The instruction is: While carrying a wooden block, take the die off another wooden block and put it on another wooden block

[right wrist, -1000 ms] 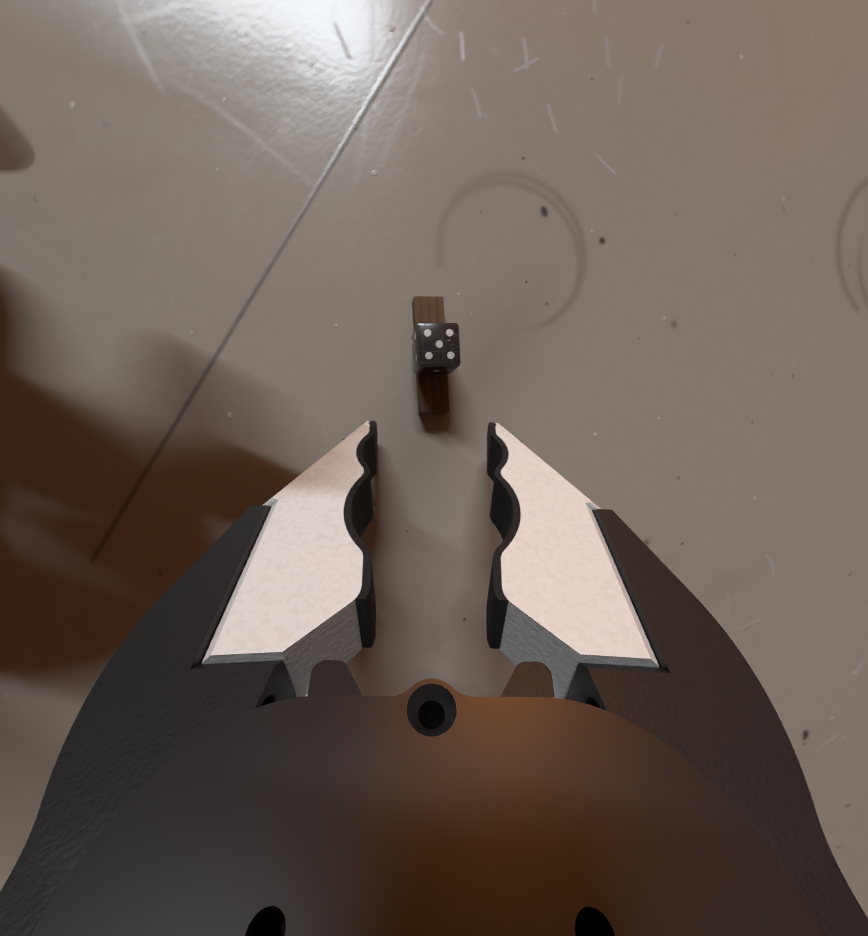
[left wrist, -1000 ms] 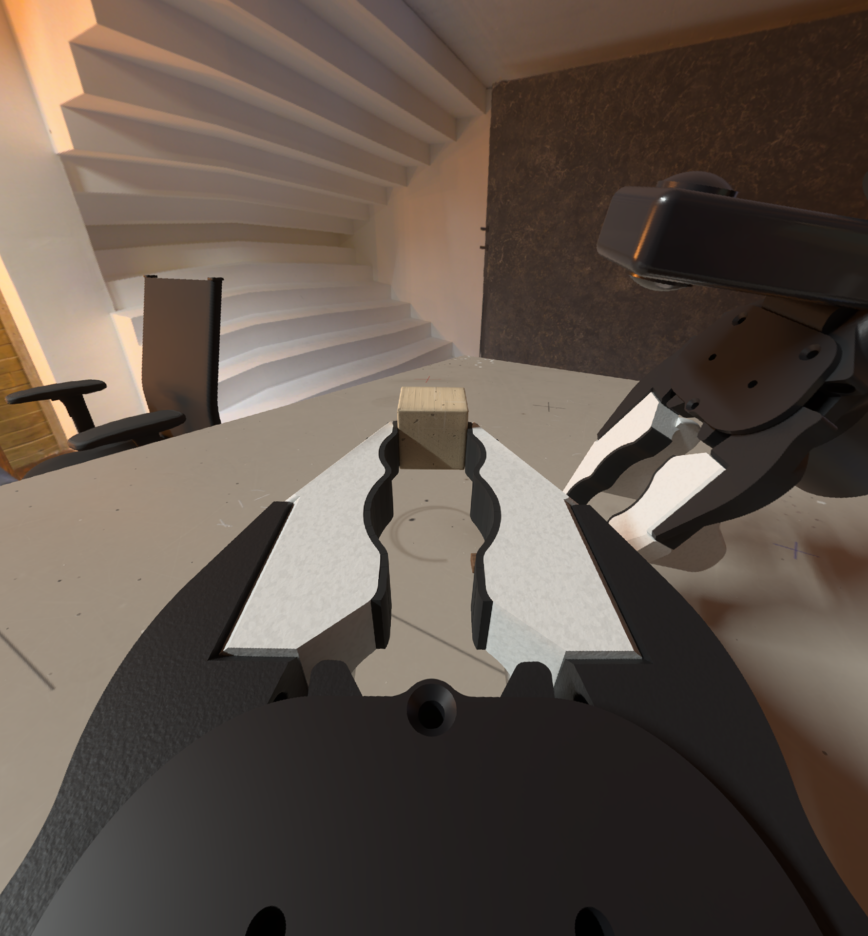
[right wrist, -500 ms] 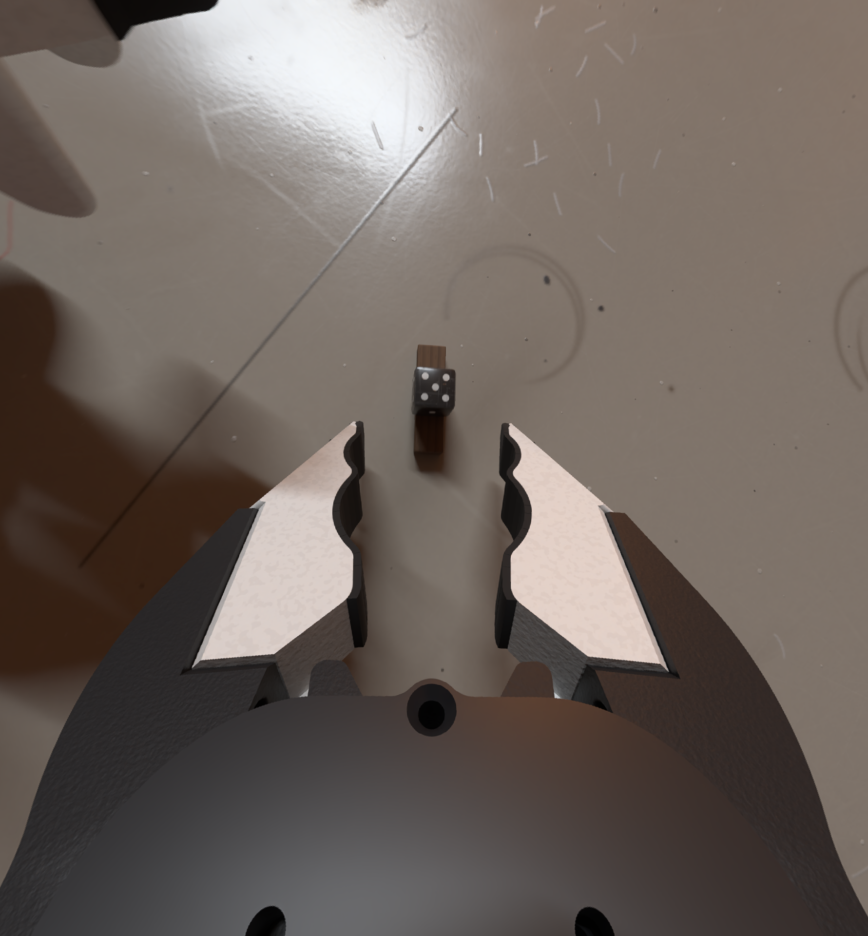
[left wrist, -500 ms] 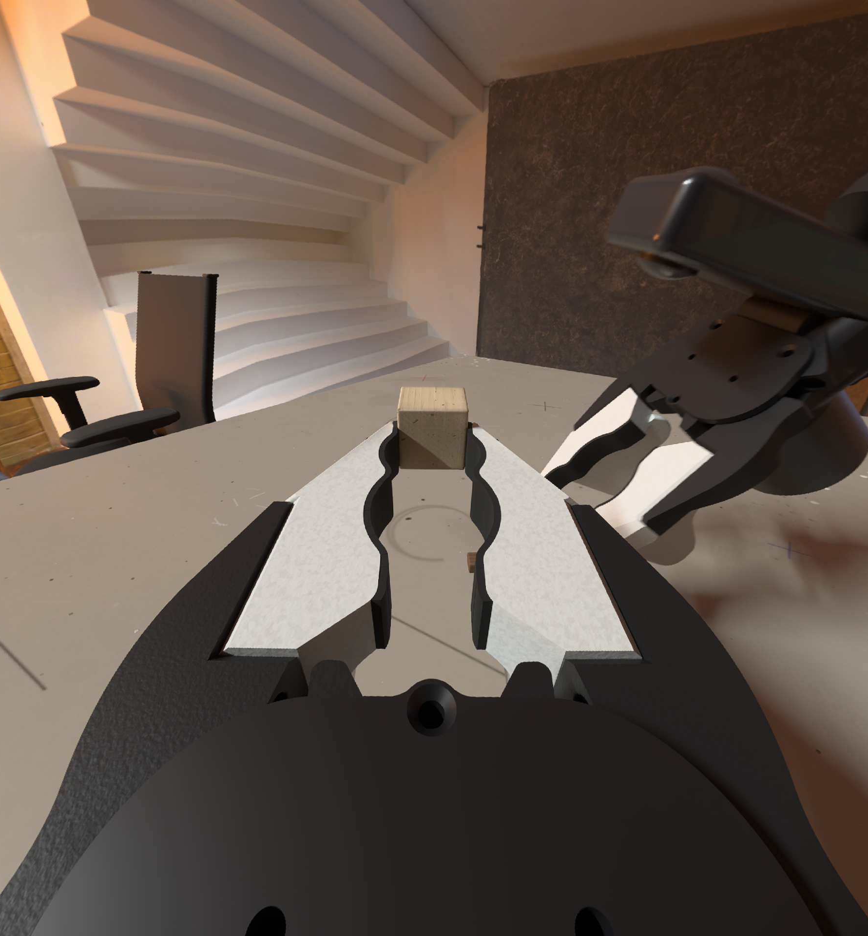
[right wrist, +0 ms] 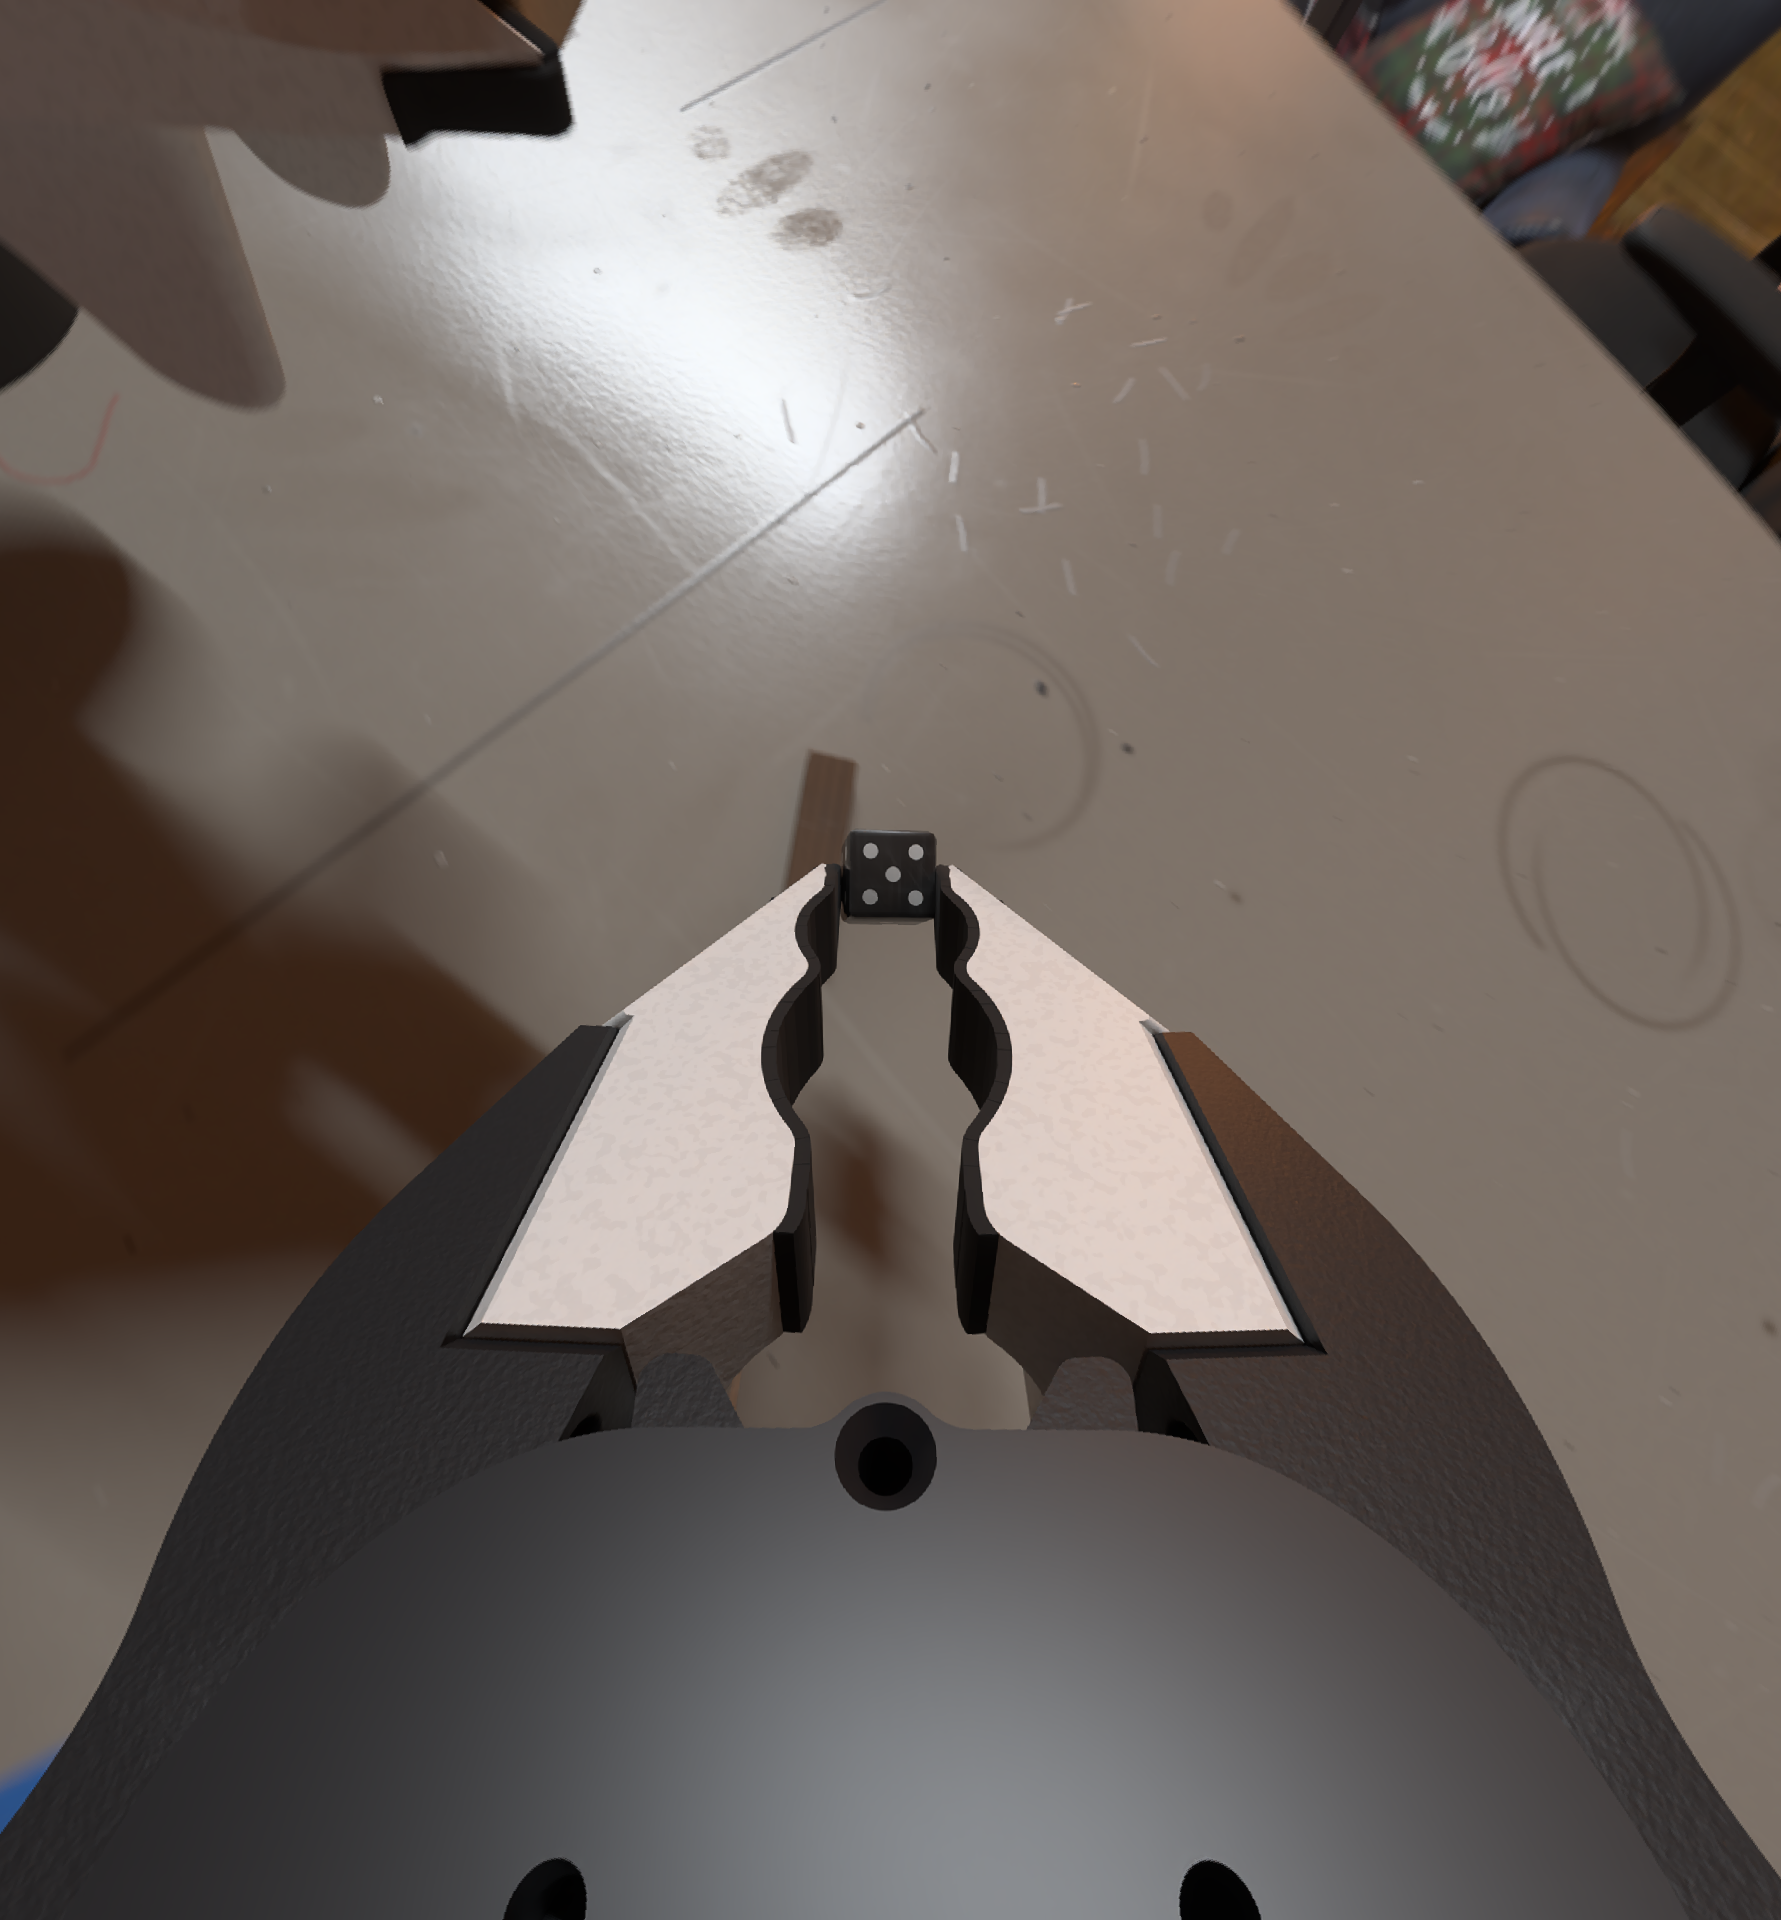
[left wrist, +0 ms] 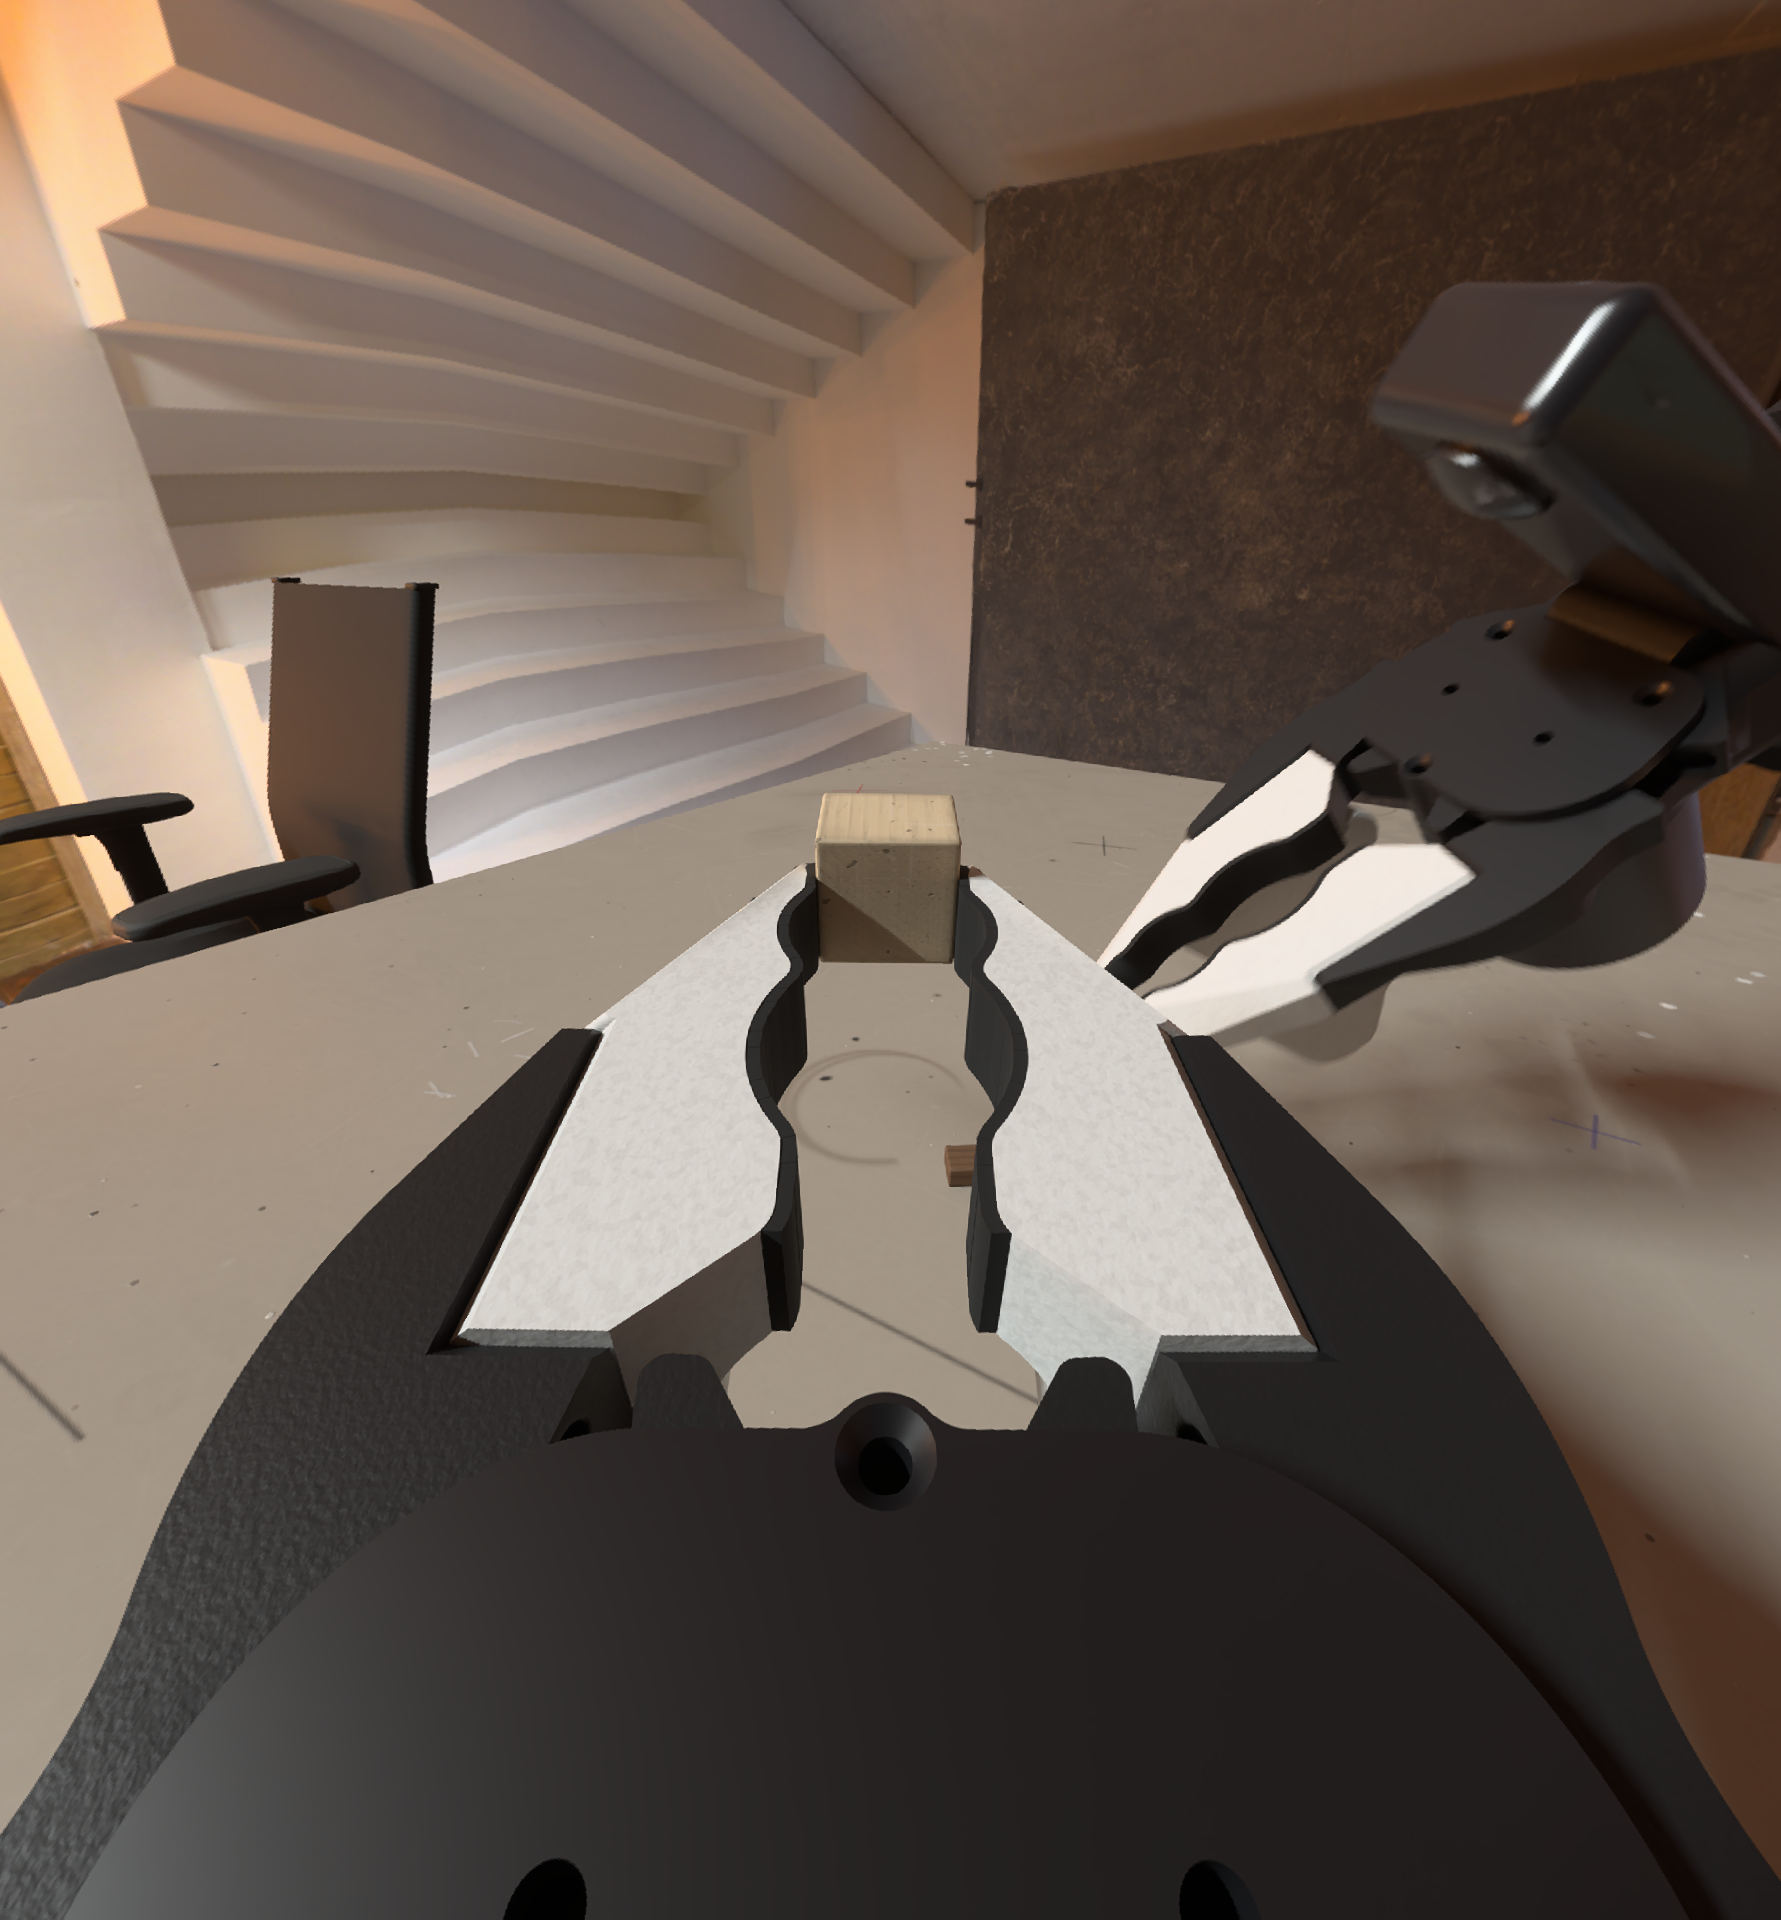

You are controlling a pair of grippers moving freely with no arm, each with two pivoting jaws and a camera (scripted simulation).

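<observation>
Left wrist view. Left gripper [left wrist: 888,914] clenched on a pale wooden cube [left wrist: 888,891], pinched between the two fingertips and held above the grey table [left wrist: 242,1091]. Through the gap between the fingers: a faint ring stain on the tabletop and a small brown wooden piece [left wrist: 959,1166] lying beside the inner edge of the right-hand finger; too small to tell more. Right gripper [left wrist: 1166,951] comes in from the right, tilted down toward the table, fingertips close together; what sits between them is hidden by the left gripper's finger. A black camera housing rides on top of it. Background: white spiral staircase [left wrist: 512,436], dark textured wall [left wrist: 1281,468], office chair [left wrist: 346,748] at the table's far left edge. Small pen crosses on the tabletop; no readable writing.

Right wrist view. Looks steeply down at the table [right wrist: 1385,520]. Right gripper [right wrist: 888,883] grasps the black die [right wrist: 890,876] at its fingertips, a finger touching each side; five white pips face the camera. Behind and below the die, a thin dark-brown wooden block [right wrist: 826,805] lies flat on the table; whether the die touches it, cannot tell. Ring stains, scratches and smudges on the surface. Upper left: blurred parts of the left gripper [right wrist: 242,156]. Upper right corner: a patterned red-green-white cloth [right wrist: 1509,83] and a black chair arm [right wrist: 1738,322] past the table edge; its markings are illegible.
</observation>
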